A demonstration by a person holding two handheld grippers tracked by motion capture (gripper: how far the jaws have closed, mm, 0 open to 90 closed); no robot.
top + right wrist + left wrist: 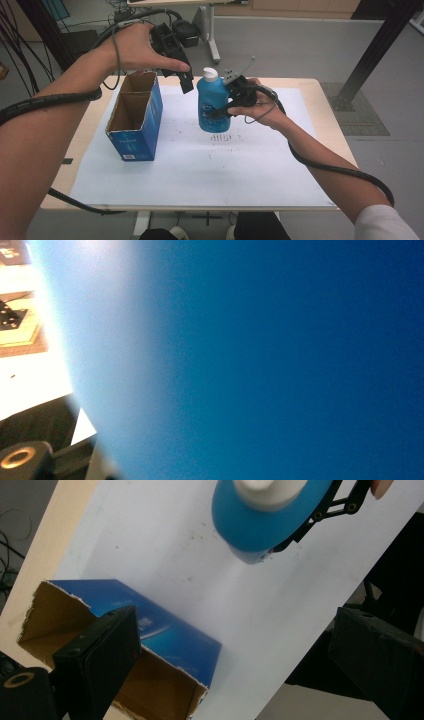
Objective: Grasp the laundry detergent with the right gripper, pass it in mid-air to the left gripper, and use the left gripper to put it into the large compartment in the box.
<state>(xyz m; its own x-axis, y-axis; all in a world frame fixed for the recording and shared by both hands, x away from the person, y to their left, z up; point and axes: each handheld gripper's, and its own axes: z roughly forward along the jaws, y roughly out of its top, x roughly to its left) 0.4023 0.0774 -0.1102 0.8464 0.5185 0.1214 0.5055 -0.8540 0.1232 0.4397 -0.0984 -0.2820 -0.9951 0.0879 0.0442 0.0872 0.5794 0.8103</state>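
right claw (pixel 223 106) clamps blue bottle (pixel 212 102); left claw (pixel 186 80) gapes empty.

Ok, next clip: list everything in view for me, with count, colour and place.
bottle: one, blue with white cap, lifted off the sheet, clamped in the right tongs
box: one, blue cardboard, top open, on the sheet's left part
paper sheet: one, white, covering most of the table
table: one, light wood, under the sheet
left tongs: one, black, jaws open, above and between box and bottle
right tongs: one, black, shut on the bottle
forearms: two, entering from the bottom
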